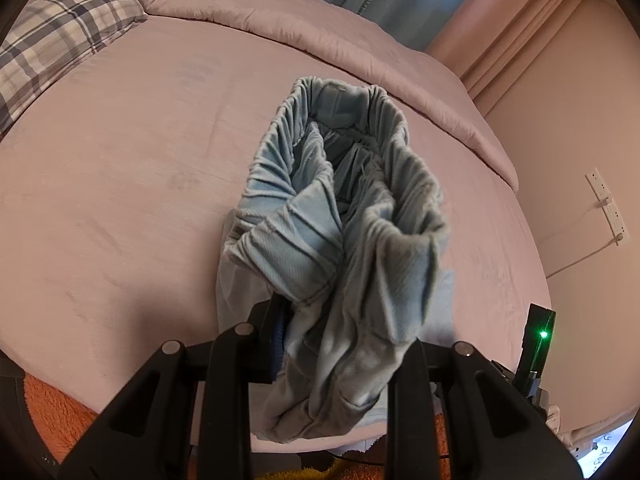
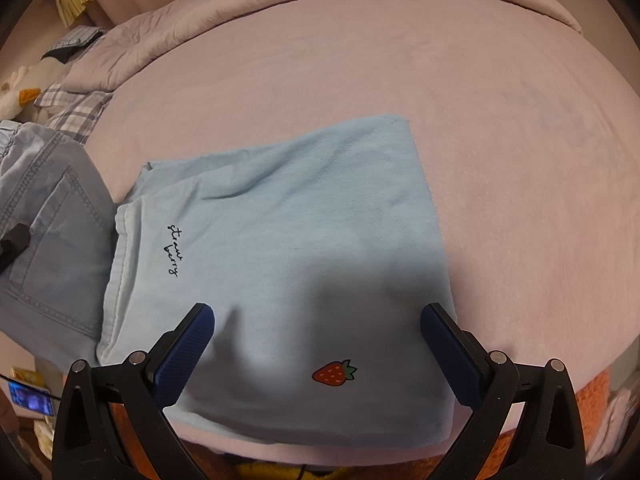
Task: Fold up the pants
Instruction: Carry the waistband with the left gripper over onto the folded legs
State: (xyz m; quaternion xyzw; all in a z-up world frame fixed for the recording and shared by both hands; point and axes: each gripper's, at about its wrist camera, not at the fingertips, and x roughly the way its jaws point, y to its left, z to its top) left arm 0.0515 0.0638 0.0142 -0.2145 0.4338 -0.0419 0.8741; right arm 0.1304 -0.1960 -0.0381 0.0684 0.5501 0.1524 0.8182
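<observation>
Light blue pants (image 2: 288, 240) lie partly folded on the pink bed (image 2: 480, 120), with a strawberry print and black script on the top layer. My right gripper (image 2: 318, 320) is open and empty just above their near end. My left gripper (image 1: 344, 332) is shut on the gathered elastic waistband end of the pants (image 1: 344, 208) and holds it raised above the bed, the waist opening facing the camera. That lifted part (image 2: 44, 220), with a stitched back pocket, shows at the left of the right wrist view.
A pink duvet (image 1: 280, 12) is rolled along the bed's far side. A plaid pillow (image 1: 56, 44) lies at the far left. An orange fluffy rug (image 1: 52, 408) is below the near bed edge. A wall power strip (image 1: 608, 204) is at the right.
</observation>
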